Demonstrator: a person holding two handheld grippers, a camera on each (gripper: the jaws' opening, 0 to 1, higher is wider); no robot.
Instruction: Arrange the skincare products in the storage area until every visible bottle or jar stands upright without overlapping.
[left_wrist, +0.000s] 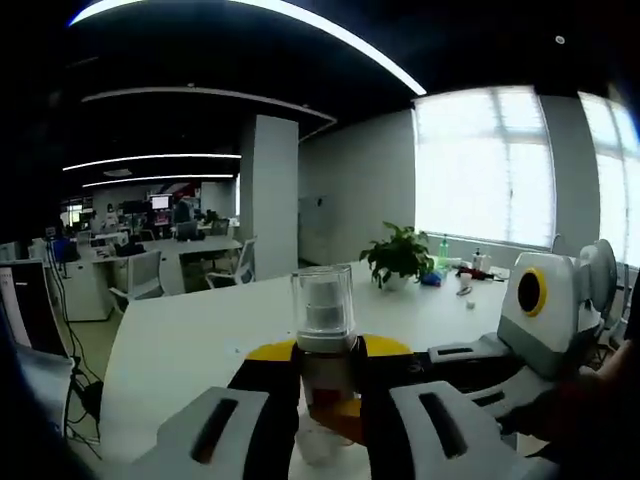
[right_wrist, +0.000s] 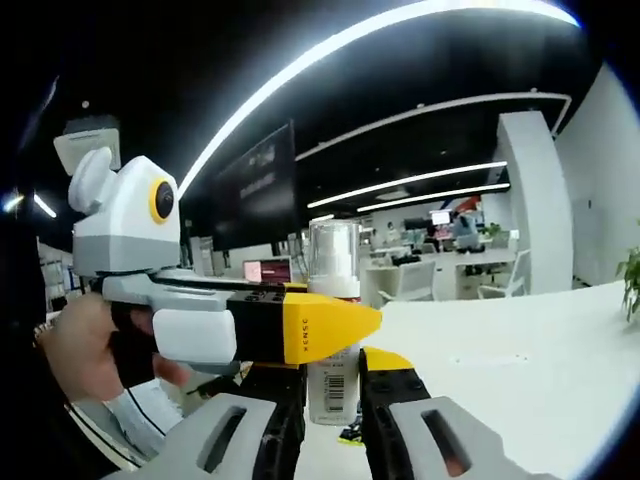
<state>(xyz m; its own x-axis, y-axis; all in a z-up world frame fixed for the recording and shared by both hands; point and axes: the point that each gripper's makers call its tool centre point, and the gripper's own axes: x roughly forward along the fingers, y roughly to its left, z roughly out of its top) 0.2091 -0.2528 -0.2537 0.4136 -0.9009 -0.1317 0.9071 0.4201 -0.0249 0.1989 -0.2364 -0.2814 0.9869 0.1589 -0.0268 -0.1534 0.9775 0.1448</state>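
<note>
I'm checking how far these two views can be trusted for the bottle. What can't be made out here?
- Left gripper view: the lower body and base of the white clear-capped bottle are hidden by the left gripper.
- Right gripper view: the bottle's middle is covered by the left gripper's yellow tip; its small barcode print is unreadable.
- Right gripper: whether its pads touch the bottle cannot be told.
- Left gripper view: small items beside the potted green plant are too small to identify.
</note>
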